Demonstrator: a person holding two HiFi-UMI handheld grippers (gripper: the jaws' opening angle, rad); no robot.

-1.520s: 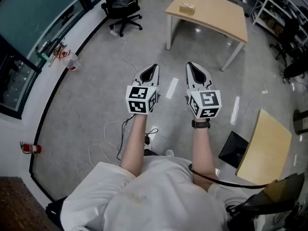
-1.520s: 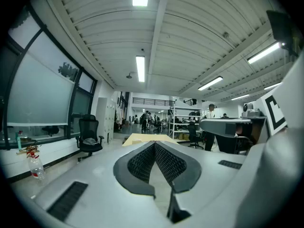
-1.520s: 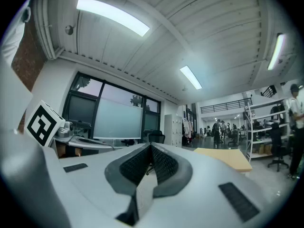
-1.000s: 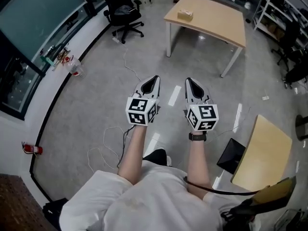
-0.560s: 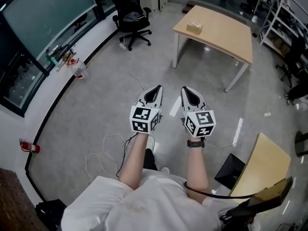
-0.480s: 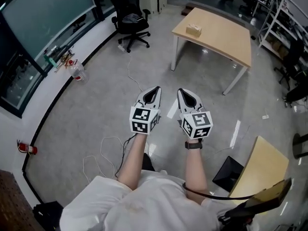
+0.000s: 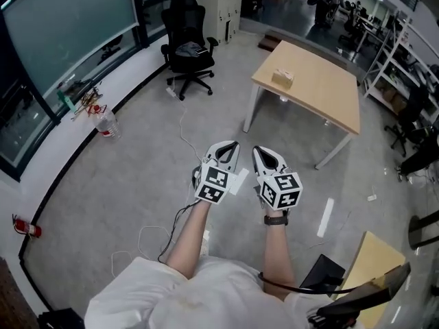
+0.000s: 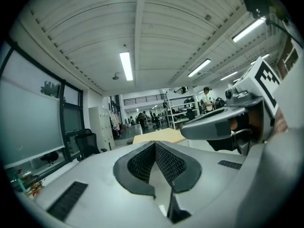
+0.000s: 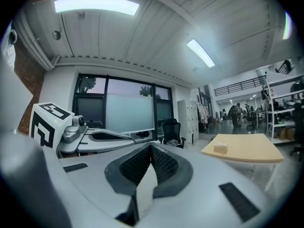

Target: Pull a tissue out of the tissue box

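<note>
Both claws are closed on nothing. The left claw [image 7: 229, 149] and the right claw [image 7: 263, 156] hang side by side at the middle of the head view, pads pressed together.

The small beige tissue box [image 7: 282, 77] sits well apart from them, toward the upper right, on a pale wooden table with white legs [image 7: 322, 98]. In the right gripper view it is a small block at centre right [image 9: 220, 147]. From this far I cannot tell whether a tissue stands up out of its slot.

My worry is arriving with shut claws and knocking the light box along the smooth table. If one claw tugs while the other does not hold the box down, the whole box may lift with the tissue. A thin sheet could also tear or slip.

Between me and the table lies a grey polished floor [image 7: 137, 163] crossed by thin white cables [image 7: 182, 118], which could snag a foot. A black office chair [image 7: 186, 50] stands at upper left beside a dark glass wall [image 7: 68, 26], with metal shelving [image 7: 394, 46] at far right.
</note>
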